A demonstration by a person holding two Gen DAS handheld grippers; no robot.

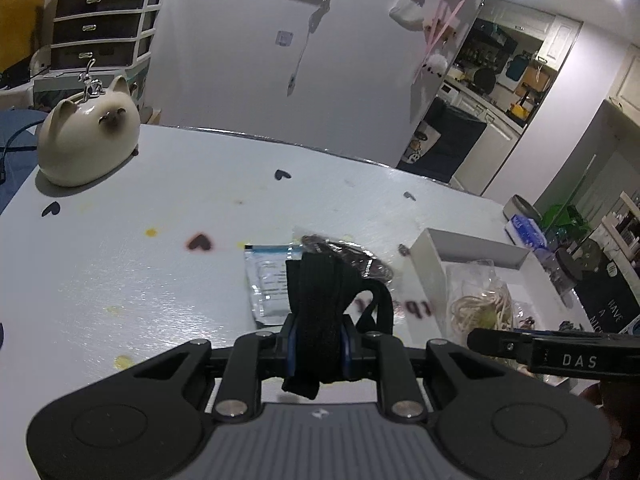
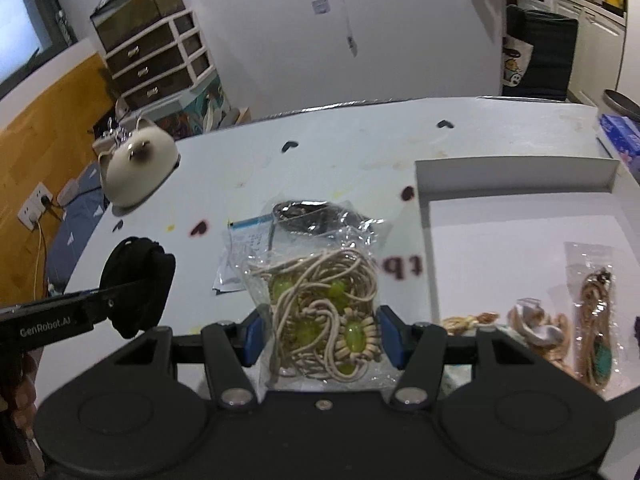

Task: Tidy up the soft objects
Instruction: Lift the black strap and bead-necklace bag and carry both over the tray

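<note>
Glare and crinkled plastic blur the dark bagged item point(image 2: 320, 216) lying on the white table point(image 1: 120, 272). Left gripper point(image 1: 318, 354) pinches a black strap point(image 1: 320, 300) nearly shut above the table; right gripper point(image 2: 322, 338), half open, clamps a bag of cream cord with green beads point(image 2: 324, 312) beside the white tray point(image 2: 520, 176).

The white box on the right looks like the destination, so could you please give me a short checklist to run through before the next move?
1. Left gripper shut on the black strap bundle: ok.
2. Right gripper shut on the clear bag of cord and green beads: ok.
3. White box has bare floor free for more items: ok.
4. Packets already in the box sit along its near side, away from that free area: ok.
5. Strap loop hangs loose from the bundle; whether it would snag: cannot tell.
6. Ceramic cat stands well away from both grippers: ok.
</note>
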